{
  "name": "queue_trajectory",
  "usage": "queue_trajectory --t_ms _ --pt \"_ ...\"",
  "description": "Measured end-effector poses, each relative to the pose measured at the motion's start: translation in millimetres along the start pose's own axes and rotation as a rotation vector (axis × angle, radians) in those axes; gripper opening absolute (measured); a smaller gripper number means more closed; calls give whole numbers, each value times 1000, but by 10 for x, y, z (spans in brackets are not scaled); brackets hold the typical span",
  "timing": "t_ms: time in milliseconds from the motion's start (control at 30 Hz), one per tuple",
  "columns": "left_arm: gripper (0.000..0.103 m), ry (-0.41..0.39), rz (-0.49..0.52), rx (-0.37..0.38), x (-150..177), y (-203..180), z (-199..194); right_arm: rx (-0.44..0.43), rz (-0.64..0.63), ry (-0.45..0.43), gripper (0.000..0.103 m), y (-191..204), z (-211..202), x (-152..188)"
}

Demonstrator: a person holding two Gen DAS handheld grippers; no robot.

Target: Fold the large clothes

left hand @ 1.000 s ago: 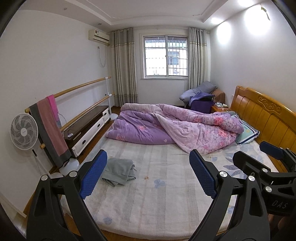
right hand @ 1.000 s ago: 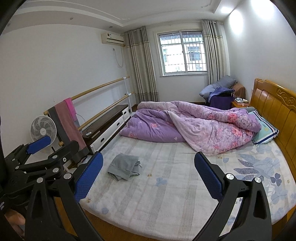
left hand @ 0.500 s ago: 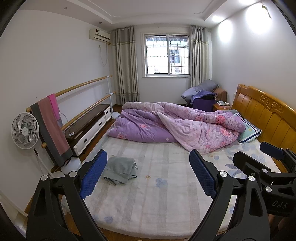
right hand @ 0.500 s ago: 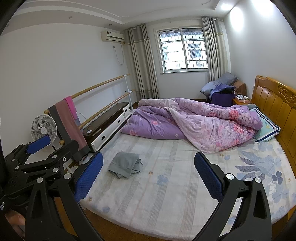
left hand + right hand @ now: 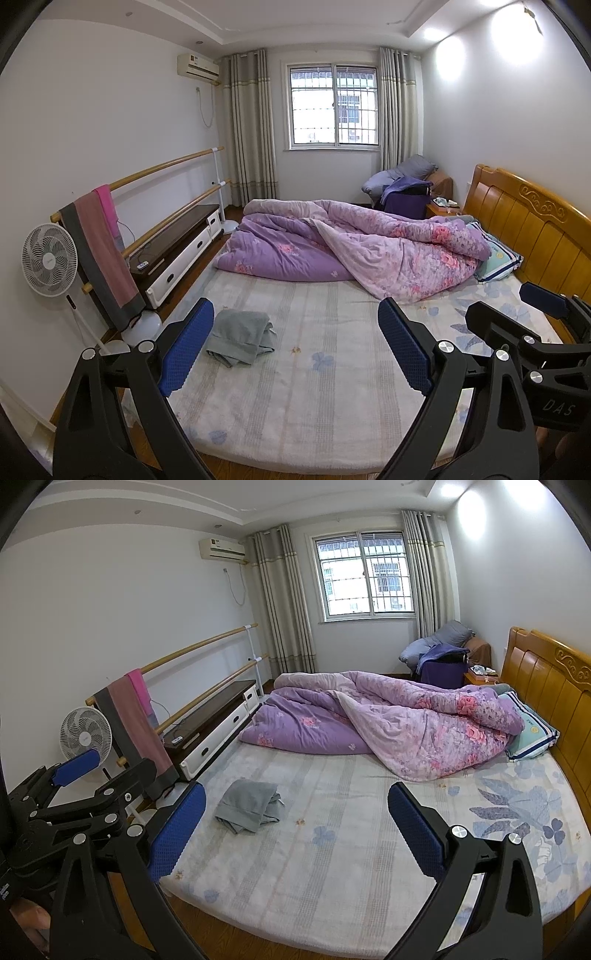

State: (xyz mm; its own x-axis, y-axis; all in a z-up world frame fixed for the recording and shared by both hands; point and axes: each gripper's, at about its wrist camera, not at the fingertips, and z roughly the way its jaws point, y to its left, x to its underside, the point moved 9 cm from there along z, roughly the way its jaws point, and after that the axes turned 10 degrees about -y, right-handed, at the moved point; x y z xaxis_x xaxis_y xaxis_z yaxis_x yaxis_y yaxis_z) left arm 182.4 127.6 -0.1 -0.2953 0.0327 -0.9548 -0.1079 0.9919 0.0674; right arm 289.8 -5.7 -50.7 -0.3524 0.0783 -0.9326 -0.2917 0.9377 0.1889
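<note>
A crumpled grey garment (image 5: 241,336) lies near the left front corner of the bed (image 5: 306,406); it also shows in the right wrist view (image 5: 252,805). My left gripper (image 5: 295,349) is open and empty, held above the bed's front edge. My right gripper (image 5: 295,830) is open and empty beside it, to the right. Each gripper appears at the edge of the other's view. Neither touches the garment.
A purple floral quilt (image 5: 354,251) is bunched across the far half of the bed. A wooden headboard (image 5: 528,229) and a pillow (image 5: 498,258) are at right. A fan (image 5: 50,260), a towel rail (image 5: 99,254) and a low cabinet (image 5: 177,251) stand along the left wall.
Both grippers have drifted slightly back and up, so the room sits a little lower in view. The garment has not moved and both jaws stay open.
</note>
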Motion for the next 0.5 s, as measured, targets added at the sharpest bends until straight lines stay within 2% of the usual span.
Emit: queue_trajectory --t_ms 500 --pt "91 -15 25 5 39 23 72 7 6 15 95 -28 27 41"
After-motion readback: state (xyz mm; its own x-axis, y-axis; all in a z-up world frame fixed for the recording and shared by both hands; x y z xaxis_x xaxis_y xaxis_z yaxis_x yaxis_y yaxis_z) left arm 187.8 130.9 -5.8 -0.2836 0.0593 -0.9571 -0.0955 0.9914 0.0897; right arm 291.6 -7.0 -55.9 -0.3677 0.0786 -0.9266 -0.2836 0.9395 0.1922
